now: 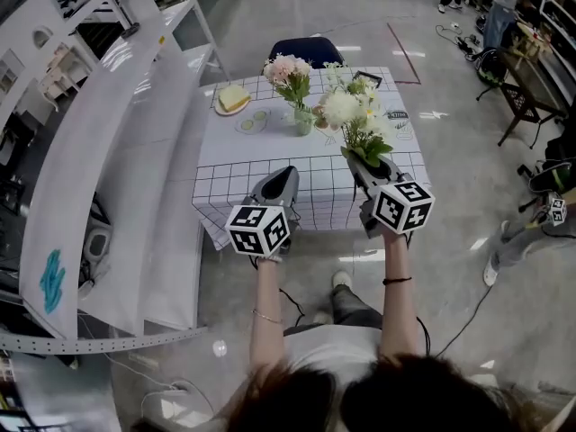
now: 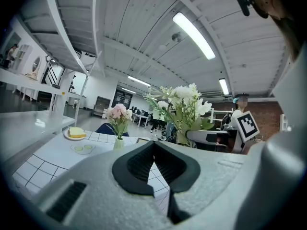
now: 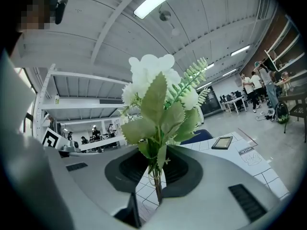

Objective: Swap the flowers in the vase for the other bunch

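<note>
Your left gripper (image 1: 288,171) and right gripper (image 1: 370,164) reach out side by side over the near edge of the counter (image 1: 236,156), both well short of the vase (image 1: 302,121).

Left fingers (image 2: 139,164): pressed together, with nothing between them.

Right fingers (image 3: 180,169): closed part-way on the thin stems of the white bunch (image 3: 158,95). The bunch stands upright out of the grip, its blooms up. In the head view it hangs to the right of the vase and nearer to you, clear of the counter top.

Vase: it stands upright toward the middle of the counter and holds the pink flowers (image 1: 288,68).

Progress, as judged from this layout: the replacement bunch is in hand, so the first part looks done, but the swap itself has not begun. Left to do: draw the pink flowers out of the vase, most likely with the free left gripper, lay them aside beside the vase, then lower the white stems into its mouth.
</note>
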### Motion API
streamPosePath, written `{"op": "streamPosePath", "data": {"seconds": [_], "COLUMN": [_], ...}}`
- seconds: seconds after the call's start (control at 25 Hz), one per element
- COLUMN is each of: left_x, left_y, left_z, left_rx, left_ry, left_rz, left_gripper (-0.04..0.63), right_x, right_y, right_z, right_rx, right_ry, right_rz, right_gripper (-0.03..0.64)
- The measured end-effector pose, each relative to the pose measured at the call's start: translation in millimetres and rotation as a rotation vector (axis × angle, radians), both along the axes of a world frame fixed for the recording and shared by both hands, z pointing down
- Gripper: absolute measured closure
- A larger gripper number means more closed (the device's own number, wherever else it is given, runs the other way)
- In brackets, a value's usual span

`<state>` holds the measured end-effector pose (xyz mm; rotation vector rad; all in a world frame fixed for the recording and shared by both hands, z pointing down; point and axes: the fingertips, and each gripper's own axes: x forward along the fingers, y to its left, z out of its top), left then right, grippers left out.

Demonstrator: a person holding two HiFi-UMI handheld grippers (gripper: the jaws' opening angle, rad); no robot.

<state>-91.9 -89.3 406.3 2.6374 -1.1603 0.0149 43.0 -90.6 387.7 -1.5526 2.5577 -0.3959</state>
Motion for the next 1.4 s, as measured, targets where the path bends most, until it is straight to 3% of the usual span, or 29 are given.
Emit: {"op": "streamPosePath", "data": {"seconds": [0.8,1.4], "left_x": [22,35], "left_y": [-81,-115], "left_z": [2,13], "left_rx": [-0.023,-0.053], "left_ry": [0.021,0.038], "left_rz": [-0.105,-0.136], "left_gripper": [0.584,0.584], "right_x": [21,44], "right_y": [-97,-126], "right_z": [1,9], "right_rx": [-0.027,-0.035], "right_ry": [-0.011,-0.026], "right_rz": [-0.104,-0.093], "right_gripper": [0.546,0.546]}}
